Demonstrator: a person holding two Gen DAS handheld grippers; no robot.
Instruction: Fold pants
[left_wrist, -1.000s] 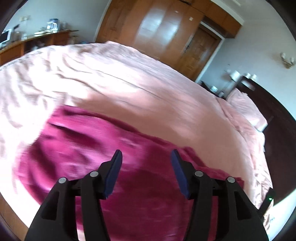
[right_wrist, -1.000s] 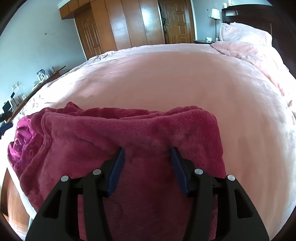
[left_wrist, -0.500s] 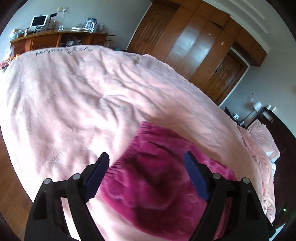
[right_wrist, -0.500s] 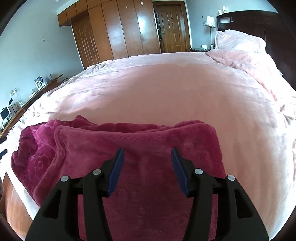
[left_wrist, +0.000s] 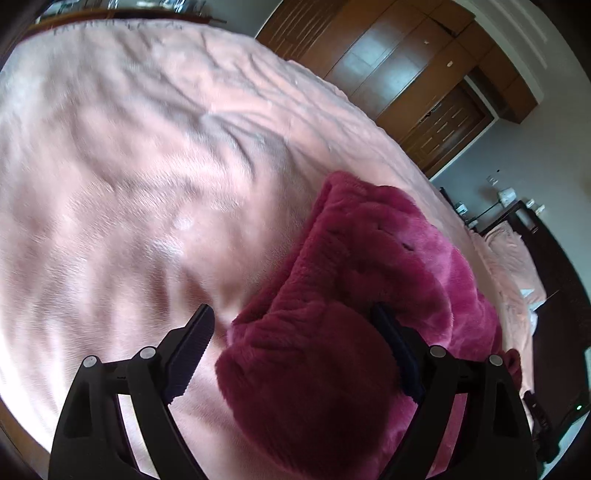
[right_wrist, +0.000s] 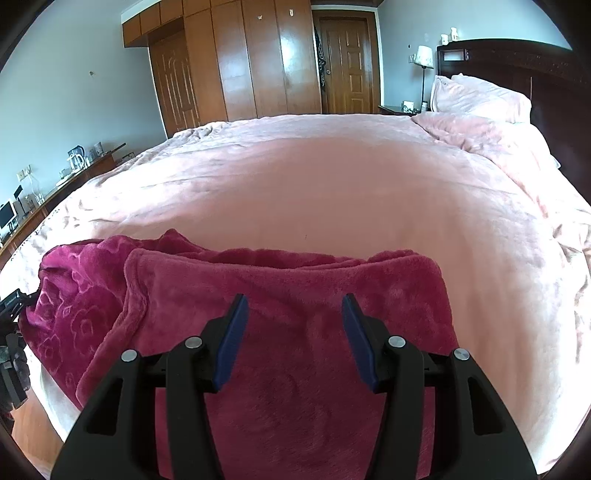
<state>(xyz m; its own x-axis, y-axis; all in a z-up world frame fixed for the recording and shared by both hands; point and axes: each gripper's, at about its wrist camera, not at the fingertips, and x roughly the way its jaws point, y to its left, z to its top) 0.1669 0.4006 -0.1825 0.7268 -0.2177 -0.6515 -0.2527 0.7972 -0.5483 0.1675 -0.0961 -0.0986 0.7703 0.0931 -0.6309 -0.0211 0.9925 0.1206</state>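
The magenta fleece pants (right_wrist: 295, 280) lie folded in layers near the front edge of the pink bed (right_wrist: 332, 184). My right gripper (right_wrist: 293, 308) is open, with its jaws apart just above the top layer and nothing between them. In the left wrist view the pants (left_wrist: 369, 280) lie bunched at the lower right. My left gripper (left_wrist: 293, 319) is open wide, low over the bunched left end of the pants. Its right finger (left_wrist: 397, 350) is against the fleece and its left finger (left_wrist: 192, 343) is over bare bedspread.
The pink bedspread (left_wrist: 147, 166) spreads wide to the left and far side. Pillows (right_wrist: 480, 96) and a dark headboard (right_wrist: 517, 59) are at the far right. Wooden wardrobes (right_wrist: 258, 62) stand behind. A desk with a kettle (right_wrist: 75, 160) lines the left wall.
My left gripper has swung left and dropped low towards the left end of the pants, opening wider. My right gripper has pulled back and up a little from the folded pants.
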